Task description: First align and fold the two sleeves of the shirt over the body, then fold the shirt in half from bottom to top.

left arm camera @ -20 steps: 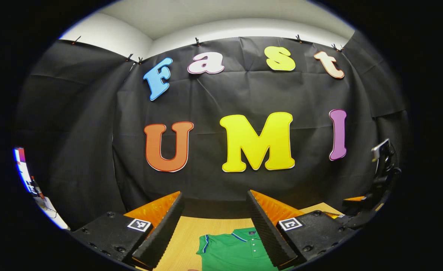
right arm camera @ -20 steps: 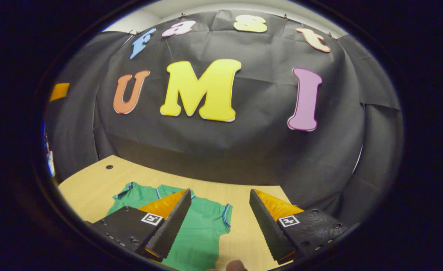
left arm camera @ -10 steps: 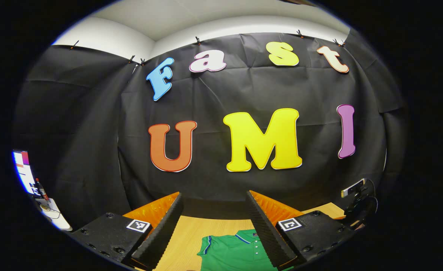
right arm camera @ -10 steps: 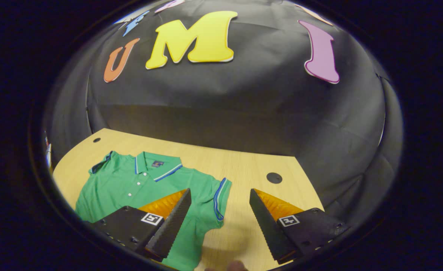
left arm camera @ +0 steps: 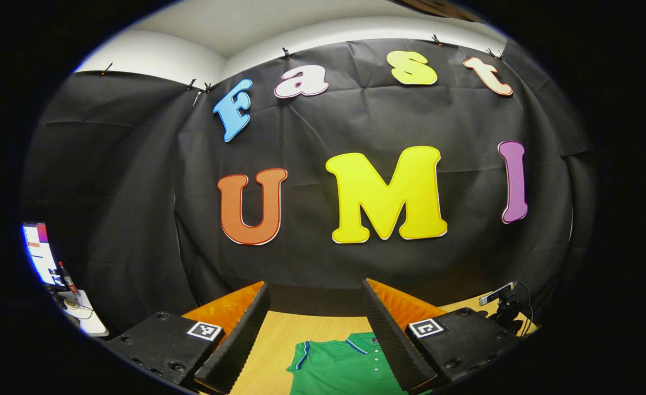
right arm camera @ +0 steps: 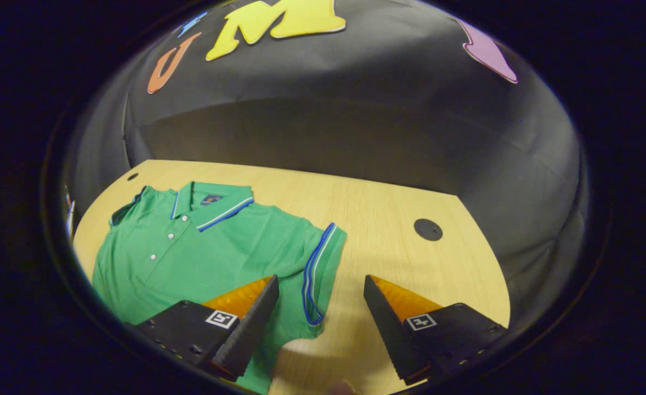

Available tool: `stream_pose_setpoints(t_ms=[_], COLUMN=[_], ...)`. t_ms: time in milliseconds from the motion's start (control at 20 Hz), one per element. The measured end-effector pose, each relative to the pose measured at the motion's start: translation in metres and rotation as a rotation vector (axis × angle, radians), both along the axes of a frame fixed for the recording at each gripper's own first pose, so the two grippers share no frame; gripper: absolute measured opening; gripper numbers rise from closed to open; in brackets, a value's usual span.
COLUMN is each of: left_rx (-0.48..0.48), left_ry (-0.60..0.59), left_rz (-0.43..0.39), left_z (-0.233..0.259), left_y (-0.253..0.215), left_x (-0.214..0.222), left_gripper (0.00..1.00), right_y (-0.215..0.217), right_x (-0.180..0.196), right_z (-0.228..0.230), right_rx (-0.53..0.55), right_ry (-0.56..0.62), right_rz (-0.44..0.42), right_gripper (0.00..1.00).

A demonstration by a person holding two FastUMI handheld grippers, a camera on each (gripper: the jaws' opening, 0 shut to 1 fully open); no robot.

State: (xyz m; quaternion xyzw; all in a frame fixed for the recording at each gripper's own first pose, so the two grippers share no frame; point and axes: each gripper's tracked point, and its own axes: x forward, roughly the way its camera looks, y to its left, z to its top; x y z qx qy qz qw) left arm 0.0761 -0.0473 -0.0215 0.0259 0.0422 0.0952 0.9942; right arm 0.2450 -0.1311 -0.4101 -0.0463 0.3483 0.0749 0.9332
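A green polo shirt (right arm camera: 202,247) with blue and white trim lies flat on the wooden table (right arm camera: 378,219), collar toward the wall. Its sleeve (right arm camera: 320,269), edged with stripes, spreads out toward the right. My right gripper (right arm camera: 318,323) hovers open above that sleeve's cuff, holding nothing, with the left finger over the green cloth. In the left gripper view the shirt's collar end (left arm camera: 345,362) shows low between the fingers of my left gripper (left arm camera: 315,334), which stands open and empty, held level and aimed at the wall. The other gripper (left arm camera: 506,310) shows far right there.
Two round dark holes (right arm camera: 428,229) (right arm camera: 132,176) mark the tabletop near its back corners. The black cloth wall (right arm camera: 356,126) rises right behind the table. A lit screen and small items (left arm camera: 40,255) sit off to the left, beyond the table.
The right gripper has tilted down and come closer to the shirt's sleeve, so more of the table shows. The left gripper has barely moved. Both stay open.
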Motion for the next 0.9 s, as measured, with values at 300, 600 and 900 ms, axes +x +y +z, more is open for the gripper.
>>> stream_pose_setpoints(t_ms=[300, 600, 900], left_rx=[0.001, 0.006, 0.001], left_ry=[0.025, 0.027, 0.026], left_rz=[0.011, -0.008, 0.002], left_z=[-0.007, -0.006, -0.004], left_y=[-0.002, -0.01, -0.007], left_x=[0.003, 0.006, -0.001], left_gripper=[1.0, 1.0, 1.0], right_y=[0.001, -0.002, 0.005], right_x=[0.001, -0.001, 0.004], right_z=[-0.017, -0.012, 0.022], right_rx=[0.071, 0.094, 0.165], right_ry=[0.066, 0.088, 0.054], right_rz=[-0.004, -0.03, -0.059], right_gripper=[0.54, 0.06, 0.0])
